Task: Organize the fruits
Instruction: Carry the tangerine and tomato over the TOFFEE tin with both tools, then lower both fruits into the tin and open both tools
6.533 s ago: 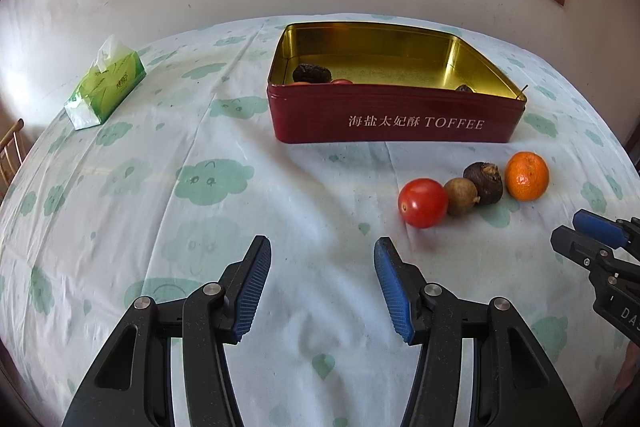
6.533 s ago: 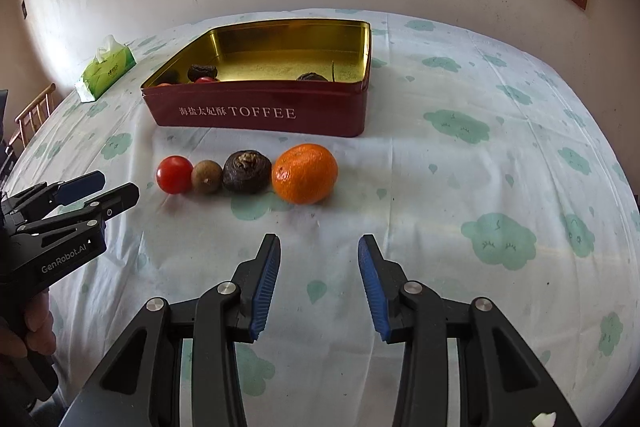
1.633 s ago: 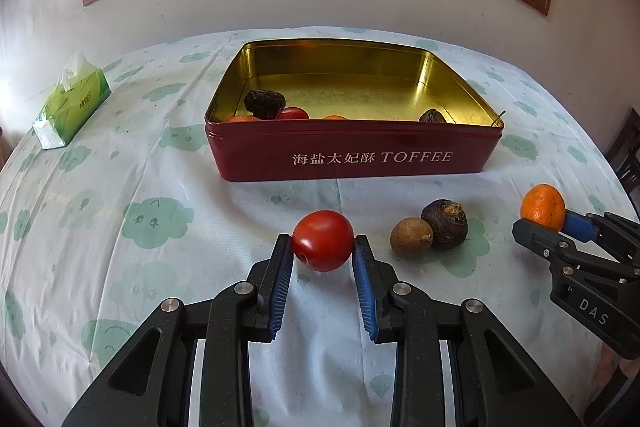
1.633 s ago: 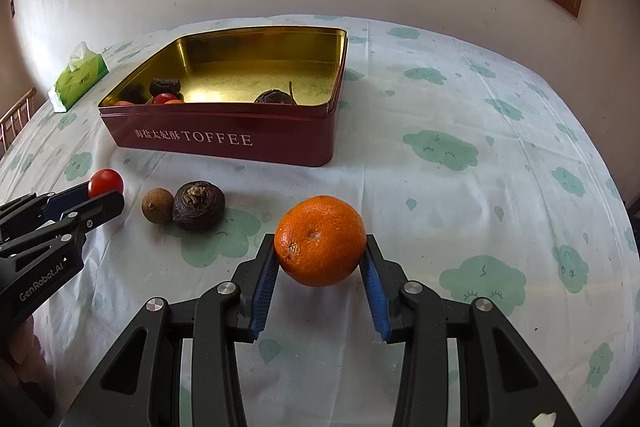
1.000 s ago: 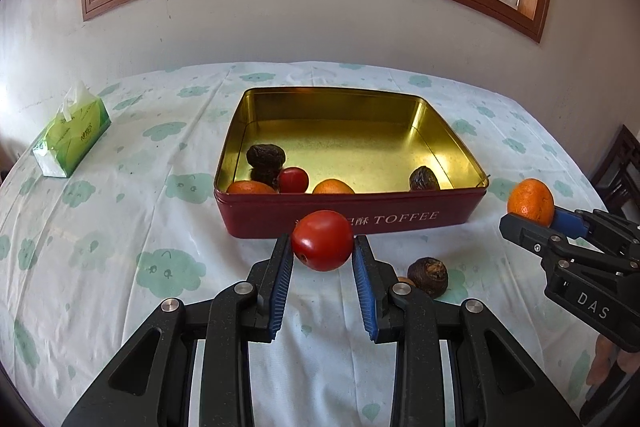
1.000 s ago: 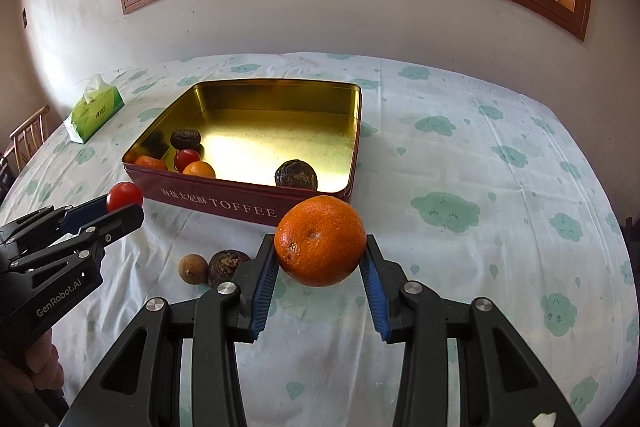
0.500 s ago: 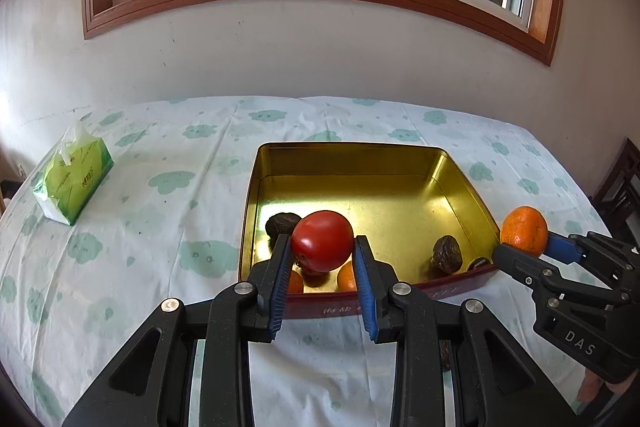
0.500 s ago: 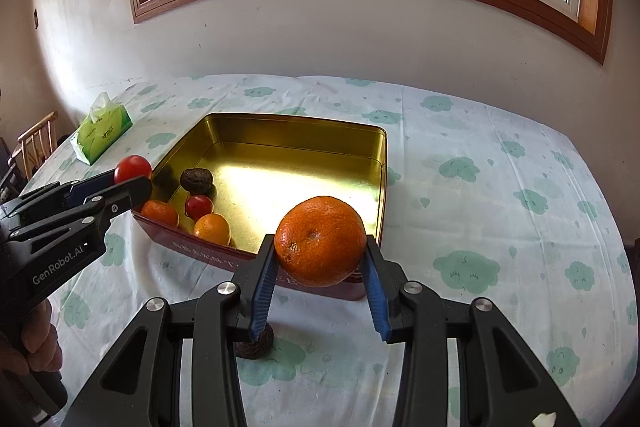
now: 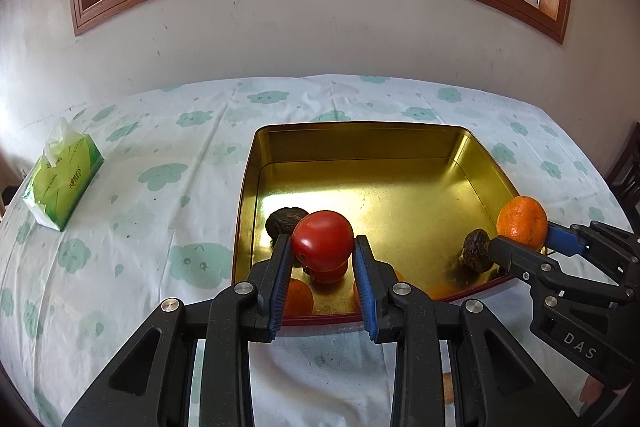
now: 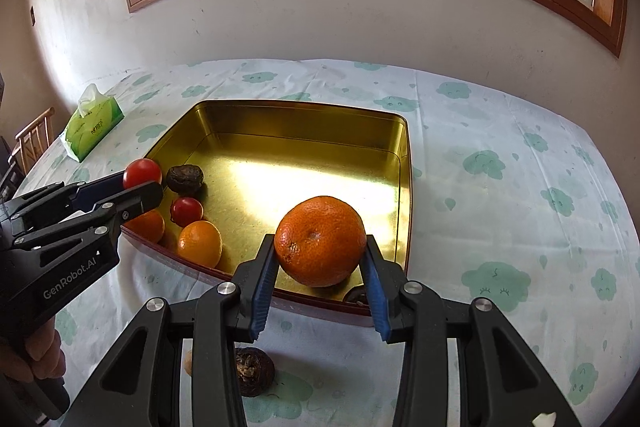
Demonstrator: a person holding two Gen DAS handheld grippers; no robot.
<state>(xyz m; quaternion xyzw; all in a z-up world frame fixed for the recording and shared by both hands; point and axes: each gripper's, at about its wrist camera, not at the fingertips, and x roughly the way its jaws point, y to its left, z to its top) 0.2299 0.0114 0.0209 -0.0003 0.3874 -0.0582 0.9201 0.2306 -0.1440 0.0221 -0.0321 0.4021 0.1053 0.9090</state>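
My left gripper is shut on a red tomato and holds it above the near left part of the gold-lined red tin. My right gripper is shut on an orange above the tin's near right corner. In the tin lie a dark wrinkled fruit, a small tomato, two small oranges and another dark fruit. A dark fruit and a brown one, partly hidden, lie on the cloth in front of the tin.
A green tissue pack lies at the far left of the table. The tablecloth is white with green cloud prints. A wall with a wooden-framed window stands behind. A wooden chair is at the left edge.
Both grippers have risen and moved forward with their fruit, from in front of the tin to above its near edge.
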